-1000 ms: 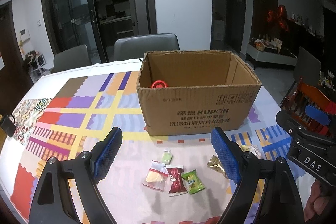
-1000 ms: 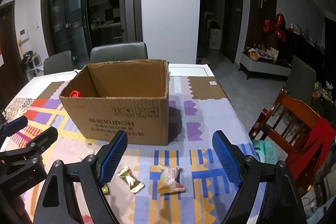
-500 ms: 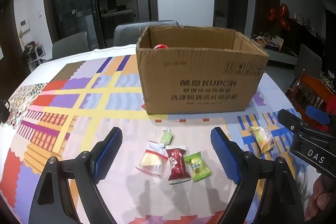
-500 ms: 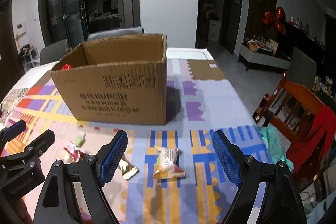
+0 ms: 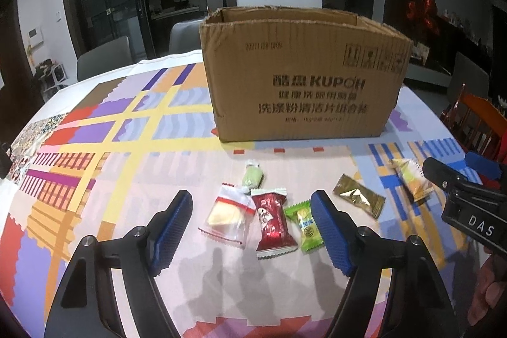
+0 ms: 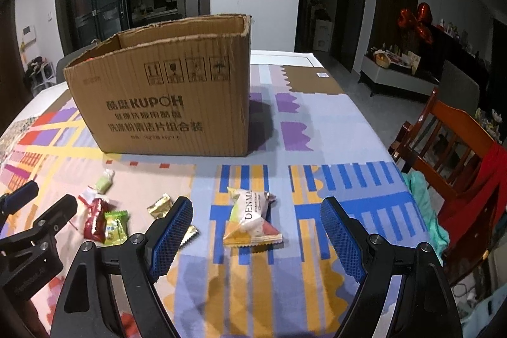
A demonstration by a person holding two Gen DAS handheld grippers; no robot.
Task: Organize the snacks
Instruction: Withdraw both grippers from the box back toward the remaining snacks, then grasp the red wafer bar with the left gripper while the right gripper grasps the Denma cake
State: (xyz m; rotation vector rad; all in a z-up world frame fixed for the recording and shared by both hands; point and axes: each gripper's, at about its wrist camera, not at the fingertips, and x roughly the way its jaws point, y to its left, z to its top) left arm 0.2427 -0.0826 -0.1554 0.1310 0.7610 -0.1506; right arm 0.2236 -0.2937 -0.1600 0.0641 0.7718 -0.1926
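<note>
Your tabletop (image 5: 133, 148) has a patchwork-coloured cloth. On it: 1 open cardboard box (image 5: 301, 84) at the back, 6 wrapped snacks in front, including a red packet (image 5: 272, 220) and a gold packet (image 5: 358, 198).

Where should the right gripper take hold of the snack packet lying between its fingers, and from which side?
Grip the snack packet across its puffed middle, coming down from above with the right gripper. It lies flat on the tablecloth, long axis running away from the camera, so the open fingers already straddle its narrow width.
</note>
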